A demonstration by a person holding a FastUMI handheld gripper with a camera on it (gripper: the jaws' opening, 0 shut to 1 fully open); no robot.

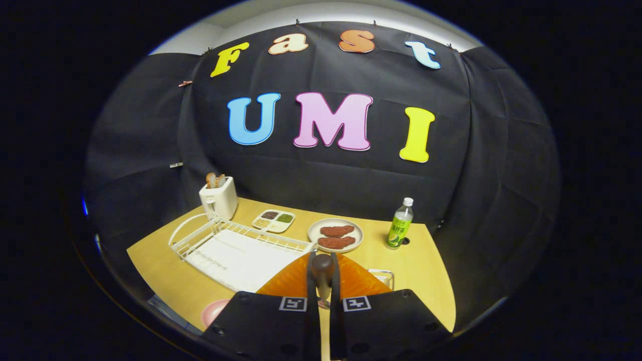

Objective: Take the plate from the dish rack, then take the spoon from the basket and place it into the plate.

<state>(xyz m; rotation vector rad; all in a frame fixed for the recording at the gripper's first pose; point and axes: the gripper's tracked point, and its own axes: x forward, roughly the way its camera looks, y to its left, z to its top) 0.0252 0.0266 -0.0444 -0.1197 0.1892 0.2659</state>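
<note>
My gripper (323, 263) is shut on the spoon (322, 268). The spoon's dark brown rounded end sticks up between the two black fingers (312, 281), and a silvery part shows lower in the gap. Directly beneath and just ahead of the fingers lies a ribbed orange plate (288, 283) on the wooden table (165, 271). To the left of the plate stands the white wire dish rack (235, 245) with a white mat in it. A corner of the wire basket (383, 275) peeks out just right of the plate.
Beyond the rack stand a white toaster (219, 198) with bread in it and a sectioned dish (273, 220). A plate with two meat pieces (335, 235) and a green bottle (399, 224) sit further back. A pink round object (214, 311) lies near the table's front edge.
</note>
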